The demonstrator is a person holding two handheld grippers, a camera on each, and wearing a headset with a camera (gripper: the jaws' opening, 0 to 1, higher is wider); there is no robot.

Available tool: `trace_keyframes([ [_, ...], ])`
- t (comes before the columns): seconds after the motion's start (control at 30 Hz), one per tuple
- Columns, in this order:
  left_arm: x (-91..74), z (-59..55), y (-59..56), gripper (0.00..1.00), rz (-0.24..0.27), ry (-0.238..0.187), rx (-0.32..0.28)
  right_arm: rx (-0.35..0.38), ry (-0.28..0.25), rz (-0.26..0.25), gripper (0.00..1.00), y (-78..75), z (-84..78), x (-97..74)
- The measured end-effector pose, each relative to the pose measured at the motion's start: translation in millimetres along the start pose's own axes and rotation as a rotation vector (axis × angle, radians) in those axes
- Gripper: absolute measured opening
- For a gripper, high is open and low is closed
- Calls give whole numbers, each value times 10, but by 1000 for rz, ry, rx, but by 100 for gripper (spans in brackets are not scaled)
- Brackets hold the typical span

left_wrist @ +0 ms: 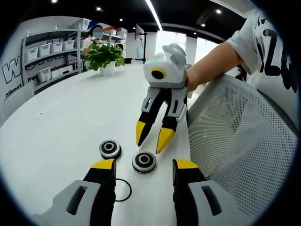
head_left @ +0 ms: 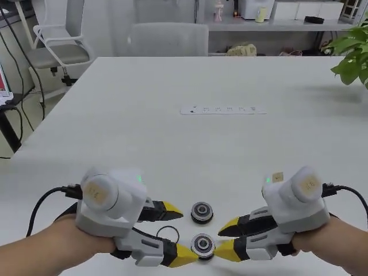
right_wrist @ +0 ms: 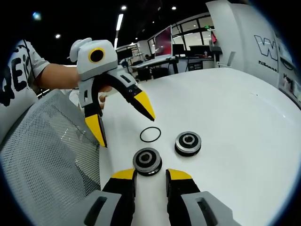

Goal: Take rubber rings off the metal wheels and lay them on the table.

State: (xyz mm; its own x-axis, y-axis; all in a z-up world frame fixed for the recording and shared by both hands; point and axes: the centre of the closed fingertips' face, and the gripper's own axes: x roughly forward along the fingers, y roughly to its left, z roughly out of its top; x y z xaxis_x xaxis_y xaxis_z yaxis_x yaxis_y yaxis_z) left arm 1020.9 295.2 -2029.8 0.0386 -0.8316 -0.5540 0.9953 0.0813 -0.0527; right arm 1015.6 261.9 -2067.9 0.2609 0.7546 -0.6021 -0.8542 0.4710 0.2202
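A broad white table [head_left: 230, 144] spans the head view, with a grey mesh chair back [left_wrist: 244, 141] along its near edge in the gripper views. A green leafy plant [head_left: 352, 57] sits at the table's 2 o'clock corner.

The left gripper [head_left: 187, 237], grey-white with yellow-tipped black jaws, comes in from 8 o'clock with its jaws spread wide and nothing between them but air. The right gripper [head_left: 218, 242], of the same make, comes in from 4 o'clock, its jaws parted by a narrower gap and also holding nothing.

A flat white power strip [head_left: 223, 109] lies at 12 o'clock, well apart from the work.

Two round metal wheels with black rubber rims lie flat. The near wheel [head_left: 202, 245] sits between the two grippers' lower tips; contact cannot be told. The far wheel [head_left: 202, 212] lies just beside it at 12 o'clock.

A thin black rubber ring [right_wrist: 150, 134] lies loose on the table at 10 o'clock of the near wheel, partly under the left gripper
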Motion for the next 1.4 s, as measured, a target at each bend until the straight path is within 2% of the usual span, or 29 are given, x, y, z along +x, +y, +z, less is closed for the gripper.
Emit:
trace_keyframes([
  [0.53,169,-60,-48,36,-38,21,-27,-27,30,8,18,14,-78,82],
  [1.17,301,-148,-78,22,-58,54,-51,-30,26,11,15,10,-78,109],
  [1.4,329,-137,-72,19,-56,51,-56,-32,25,10,15,6,-78,111],
])
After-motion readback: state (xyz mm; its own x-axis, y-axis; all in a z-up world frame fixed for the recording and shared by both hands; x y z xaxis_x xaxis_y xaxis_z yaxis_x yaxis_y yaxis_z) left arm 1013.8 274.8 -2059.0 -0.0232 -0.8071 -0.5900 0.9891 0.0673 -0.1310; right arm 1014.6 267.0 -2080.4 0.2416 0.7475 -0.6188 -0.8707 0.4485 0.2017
